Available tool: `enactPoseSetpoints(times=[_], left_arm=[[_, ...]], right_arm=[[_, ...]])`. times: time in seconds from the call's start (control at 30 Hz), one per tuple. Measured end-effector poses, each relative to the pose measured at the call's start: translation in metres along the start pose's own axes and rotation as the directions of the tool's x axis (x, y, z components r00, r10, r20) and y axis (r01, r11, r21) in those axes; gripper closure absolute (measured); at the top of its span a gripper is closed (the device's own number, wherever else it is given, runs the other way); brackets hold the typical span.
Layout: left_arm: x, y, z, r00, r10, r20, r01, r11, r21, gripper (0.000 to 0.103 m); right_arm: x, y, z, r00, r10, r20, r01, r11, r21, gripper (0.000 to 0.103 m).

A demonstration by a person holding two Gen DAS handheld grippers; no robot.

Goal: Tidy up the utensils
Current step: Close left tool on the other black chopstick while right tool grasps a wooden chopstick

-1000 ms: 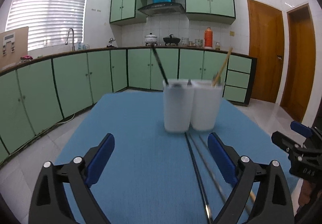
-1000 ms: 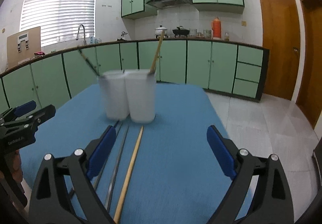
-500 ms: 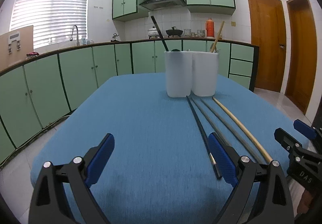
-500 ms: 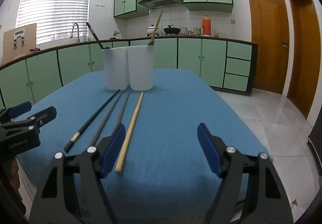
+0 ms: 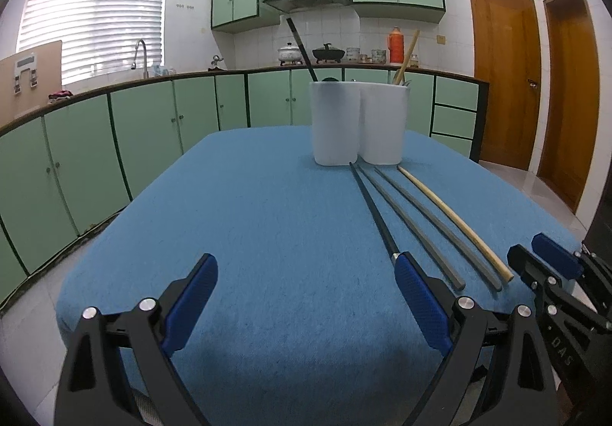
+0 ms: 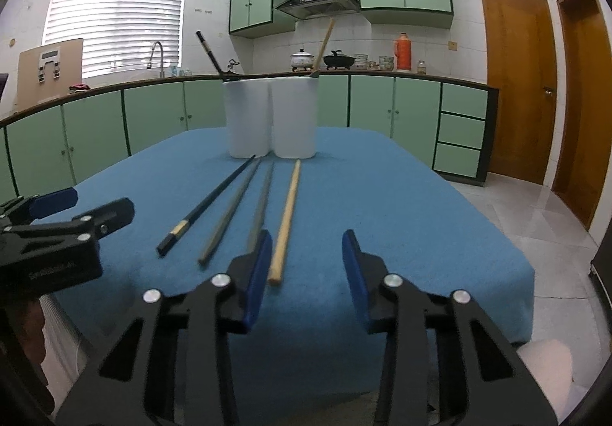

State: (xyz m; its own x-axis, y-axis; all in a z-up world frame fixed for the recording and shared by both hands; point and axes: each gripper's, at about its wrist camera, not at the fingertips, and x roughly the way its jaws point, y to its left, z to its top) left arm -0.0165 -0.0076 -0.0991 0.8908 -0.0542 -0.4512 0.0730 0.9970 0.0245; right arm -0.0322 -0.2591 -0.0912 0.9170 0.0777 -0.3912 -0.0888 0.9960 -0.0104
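Observation:
Two white cups [image 5: 359,121] [image 6: 271,118] stand side by side at the table's far end; the left holds a black chopstick [image 5: 302,51], the right a wooden one [image 5: 407,56]. Several chopsticks lie on the blue cloth in front of them: a black one [image 6: 208,206], two grey ones [image 6: 231,209] [image 6: 262,204] and a wooden one [image 6: 287,215]. My left gripper [image 5: 306,299] is open and empty, low at the near edge. My right gripper [image 6: 306,269] is open and empty, its left pad beside the near end of the wooden chopstick.
The table is covered in blue cloth [image 5: 267,219]. Green kitchen cabinets [image 5: 114,142] run along the left and back walls. Wooden doors [image 6: 512,81] stand at the right. Tiled floor lies beyond the table's right edge.
Both grippers have pulled back and dropped towards the table's near edge. The right gripper's jaws have narrowed. The chopsticks and cups have not moved.

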Motion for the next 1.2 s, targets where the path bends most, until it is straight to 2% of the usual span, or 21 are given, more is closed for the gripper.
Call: enactPoseSetpoints(times=[0.2,0.3,0.6,1.03,1.2], left_arm=[[-0.003,-0.002,-0.002,1.000,-0.002,0.003,0.002,1.000,-0.002,0.011],[-0.004,-0.002,-0.002,1.000,-0.005,0.005,0.005,1.000,-0.001,0.011],[-0.003,-0.001,-0.001,1.000,-0.004,0.002,0.004,1.000,-0.009,0.011],[-0.003,-0.002,-0.001,1.000,-0.007,-0.002,0.007,1.000,-0.007,0.011],[-0.003,-0.002,-0.001,1.000,-0.006,-0.007,0.006,1.000,-0.007,0.011]], right_arm=[[0.003,0.008,-0.005,1.000,0.010,-0.008,-0.010,1.000,-0.011,0.082],[0.005,0.010,-0.007,1.000,0.001,-0.008,-0.001,1.000,-0.021,0.085],[0.011,0.012,-0.012,1.000,-0.006,-0.013,0.006,1.000,-0.021,0.090],[0.015,0.016,-0.015,1.000,-0.029,0.002,0.029,0.998,-0.051,0.091],[0.015,0.019,-0.016,0.999,-0.033,0.009,0.034,0.996,-0.081,0.097]])
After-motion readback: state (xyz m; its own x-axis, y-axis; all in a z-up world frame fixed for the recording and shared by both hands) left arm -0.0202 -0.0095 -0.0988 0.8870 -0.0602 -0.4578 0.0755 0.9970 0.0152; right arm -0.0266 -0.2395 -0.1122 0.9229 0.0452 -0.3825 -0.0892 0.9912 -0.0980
